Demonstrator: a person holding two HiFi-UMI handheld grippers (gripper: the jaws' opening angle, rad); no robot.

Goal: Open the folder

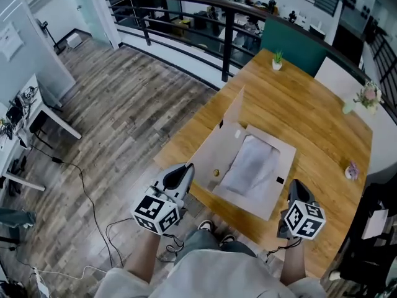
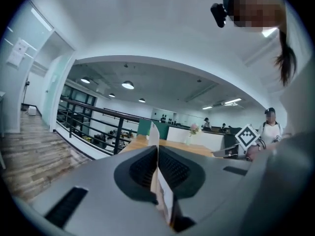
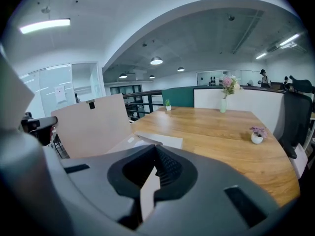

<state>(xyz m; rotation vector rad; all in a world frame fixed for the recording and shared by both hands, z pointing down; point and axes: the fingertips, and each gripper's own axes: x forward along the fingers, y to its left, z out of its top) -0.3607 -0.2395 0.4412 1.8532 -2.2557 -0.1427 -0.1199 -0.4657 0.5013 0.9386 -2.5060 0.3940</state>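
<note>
A tan card folder (image 1: 214, 151) lies open on the wooden table (image 1: 310, 113), with white papers (image 1: 255, 163) on its inner panel. Its cover stands tilted up at the left, showing as a tall tan sheet (image 3: 91, 124) in the right gripper view. My left gripper (image 1: 186, 169) is shut on the cover's near edge, and a thin card edge (image 2: 165, 200) runs between its jaws (image 2: 158, 168). Shut on the folder's near right corner is my right gripper (image 1: 291, 194), with a card strip (image 3: 147, 193) pinched between its pads (image 3: 155, 168).
A small potted plant (image 1: 277, 59) stands at the table's far end, with a flower vase (image 1: 369, 97) and a small pink plant (image 1: 352, 170) along the right side. A black railing (image 1: 226, 36) runs behind. Cables (image 1: 87, 197) trail over the floor at the left. A dark chair (image 1: 378, 210) is at the right.
</note>
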